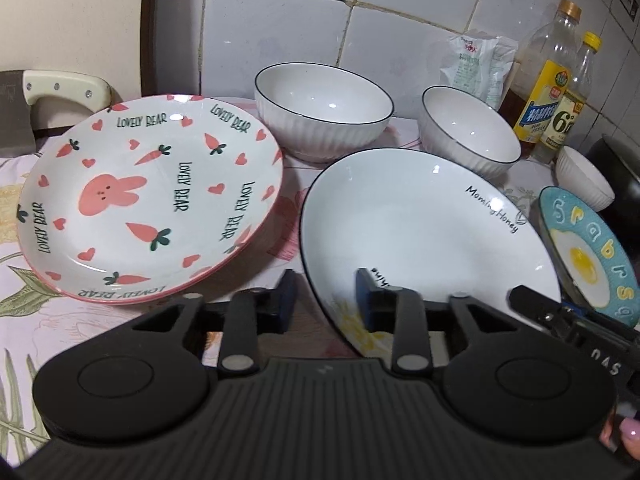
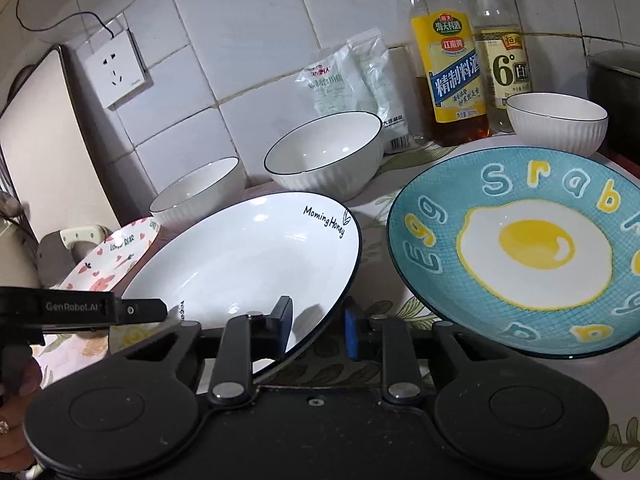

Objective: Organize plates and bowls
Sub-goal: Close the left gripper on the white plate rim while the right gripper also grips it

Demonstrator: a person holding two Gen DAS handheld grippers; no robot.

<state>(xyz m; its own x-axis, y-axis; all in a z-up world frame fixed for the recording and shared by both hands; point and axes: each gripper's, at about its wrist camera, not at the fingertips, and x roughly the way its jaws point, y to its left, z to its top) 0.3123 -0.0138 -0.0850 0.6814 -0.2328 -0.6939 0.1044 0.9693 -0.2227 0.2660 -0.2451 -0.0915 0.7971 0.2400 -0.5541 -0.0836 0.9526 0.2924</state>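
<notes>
The left gripper [image 1: 326, 300] sits nearest the lens, its blue pads straddling the near rim of the white "Morning Honey" plate [image 1: 420, 232]: one pad lies inside the dish, the other outside under the edge. The jaws look narrowed onto the rim, though the fisheye view makes true contact hard to confirm. The right gripper [image 2: 318, 326] brackets the same plate's opposite near edge [image 2: 248, 264] in the same way, jaws drawn close around the rim.

To the left of the left gripper, just beyond it, rests the pink "Lovely Bear" plate [image 1: 148, 200] on the floral-clothed counter [image 1: 24, 320]. To the right of the right gripper lies the blue egg plate [image 2: 520, 256]. Beyond both grippers, behind the white plate, stand two white ribbed bowls [image 1: 324, 108] [image 1: 468, 128]; a third, smaller bowl [image 2: 556, 122] stands farther right. Behind them, against the tiled wall [image 2: 240, 20], are two bottles [image 2: 444, 60] [image 2: 502, 52] and a white packet [image 2: 344, 80].
</notes>
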